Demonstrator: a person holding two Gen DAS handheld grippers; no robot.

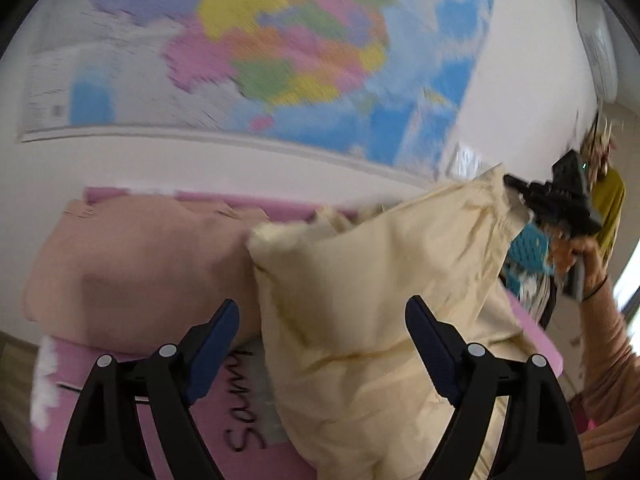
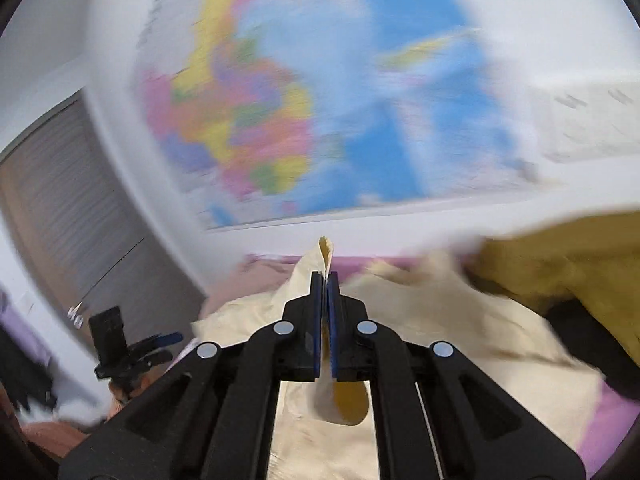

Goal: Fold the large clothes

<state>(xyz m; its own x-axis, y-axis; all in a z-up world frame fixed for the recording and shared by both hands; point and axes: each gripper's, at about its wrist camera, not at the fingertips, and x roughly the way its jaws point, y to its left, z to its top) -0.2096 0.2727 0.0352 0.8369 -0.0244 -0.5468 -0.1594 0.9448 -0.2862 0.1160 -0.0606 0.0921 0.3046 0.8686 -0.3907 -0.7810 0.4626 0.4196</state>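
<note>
Two grippers show in the blurred wrist views, each held by a person. Seen from its own camera, the right gripper [image 2: 325, 280] has its blue pads pressed together on a fold of the cream garment [image 2: 460, 320], a tip of cloth poking up just past the fingertips and more of it bunched between the arms below. From the left wrist view the same gripper [image 1: 516, 188] appears small at the right edge, raised above the tabletop with the cream garment [image 1: 380, 280] hanging from it in a broad, wrinkled sheet that drapes down onto the pink tabletop [image 1: 224, 412]; the person's hand [image 1: 580, 252] grips its handle, a thin band at the wrist and a peach sleeve below. The left gripper [image 1: 322, 344] has its fingers spread wide apart with nothing between them, pointing toward the lower edge of the hanging cloth and not touching it; it also shows small at the lower left of the right wrist view [image 2: 160, 346]. A pinkish-beige garment [image 1: 132, 268] lies in a folded heap on the far left of the tabletop, beside the cream one. A mustard-yellow garment [image 2: 560, 256] lies at the right. Black handwriting [image 1: 240, 404] marks the pink surface. A colourful wall map [image 1: 280, 48] hangs on the white wall behind.
</note>
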